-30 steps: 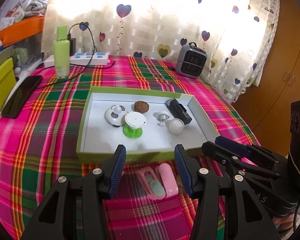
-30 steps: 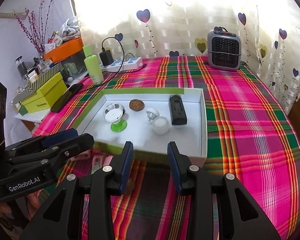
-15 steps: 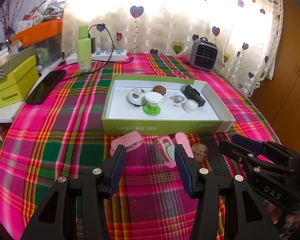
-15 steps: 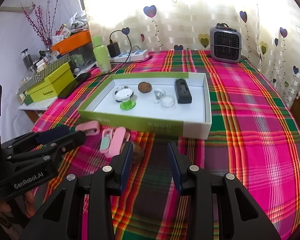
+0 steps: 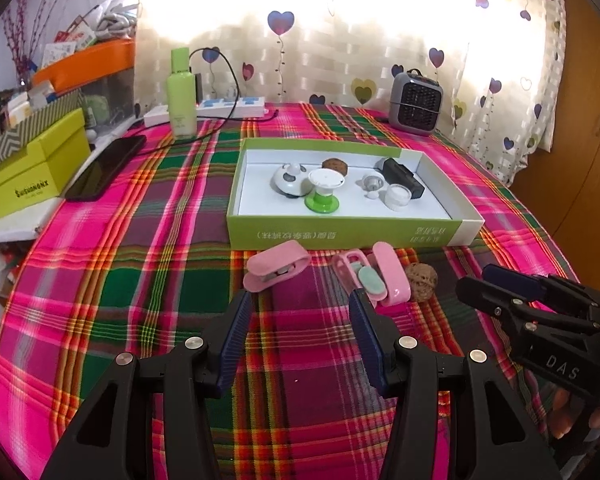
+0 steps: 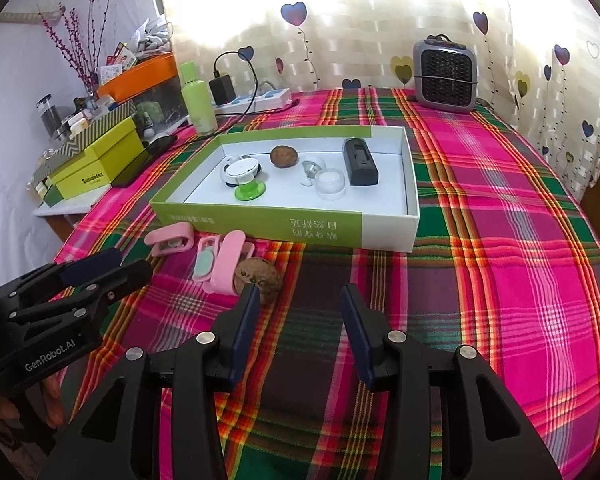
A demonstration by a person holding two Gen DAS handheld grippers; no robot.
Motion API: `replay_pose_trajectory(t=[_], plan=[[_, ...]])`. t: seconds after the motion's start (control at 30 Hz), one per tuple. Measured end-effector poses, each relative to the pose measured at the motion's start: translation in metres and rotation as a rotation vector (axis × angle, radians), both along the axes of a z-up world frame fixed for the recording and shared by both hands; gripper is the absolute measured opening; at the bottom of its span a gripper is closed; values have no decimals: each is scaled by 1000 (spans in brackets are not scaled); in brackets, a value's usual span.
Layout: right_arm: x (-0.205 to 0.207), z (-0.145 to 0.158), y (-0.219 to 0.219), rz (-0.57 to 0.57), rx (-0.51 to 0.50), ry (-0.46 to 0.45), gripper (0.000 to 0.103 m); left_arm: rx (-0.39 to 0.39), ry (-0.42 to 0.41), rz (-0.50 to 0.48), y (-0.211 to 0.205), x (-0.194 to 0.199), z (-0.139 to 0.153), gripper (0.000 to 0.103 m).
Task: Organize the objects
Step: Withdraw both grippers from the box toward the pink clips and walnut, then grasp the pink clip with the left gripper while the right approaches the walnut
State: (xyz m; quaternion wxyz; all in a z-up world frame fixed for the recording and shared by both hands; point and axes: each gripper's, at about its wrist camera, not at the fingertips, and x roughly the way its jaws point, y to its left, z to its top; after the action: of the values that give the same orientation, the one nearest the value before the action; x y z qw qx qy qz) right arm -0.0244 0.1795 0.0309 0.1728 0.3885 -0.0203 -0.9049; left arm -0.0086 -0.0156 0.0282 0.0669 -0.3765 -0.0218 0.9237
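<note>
Both tongs gape empty; the walnut (image 6: 259, 276) lies just beyond the right tongs' (image 6: 300, 312) left finger, nearer than the left tongs (image 5: 300, 320).

Plaid tablecloth (image 5: 160, 248) carries green box (image 5: 340, 236), pink cases (image 5: 276, 270), walnut (image 5: 421, 277).

Clips (image 5: 277, 271) and a walnut (image 5: 421, 276) lie on the tablecloth (image 5: 140, 280) before the tray (image 5: 340, 234).

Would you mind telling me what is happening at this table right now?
A person is sorting small items into a green-sided box. Both tongs, left and right, are open and hold nothing. Several items already lie in the box; three pink gadgets and a walnut wait on the plaid cloth beside it.
</note>
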Motion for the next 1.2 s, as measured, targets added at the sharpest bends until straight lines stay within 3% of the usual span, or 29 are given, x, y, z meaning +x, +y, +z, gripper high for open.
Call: replay_pose_trajectory(t=[0.4, 0.77, 1.2], plan=[[-5, -4, -10, 35, 14, -20, 43, 62, -35, 2, -19, -11, -13, 50], [-17, -6, -27, 89, 67, -31, 43, 6, -45, -34, -23, -40, -13, 50], [-30, -7, -33, 122, 60, -46, 43, 5, -93, -112, -16, -60, -21, 50]])
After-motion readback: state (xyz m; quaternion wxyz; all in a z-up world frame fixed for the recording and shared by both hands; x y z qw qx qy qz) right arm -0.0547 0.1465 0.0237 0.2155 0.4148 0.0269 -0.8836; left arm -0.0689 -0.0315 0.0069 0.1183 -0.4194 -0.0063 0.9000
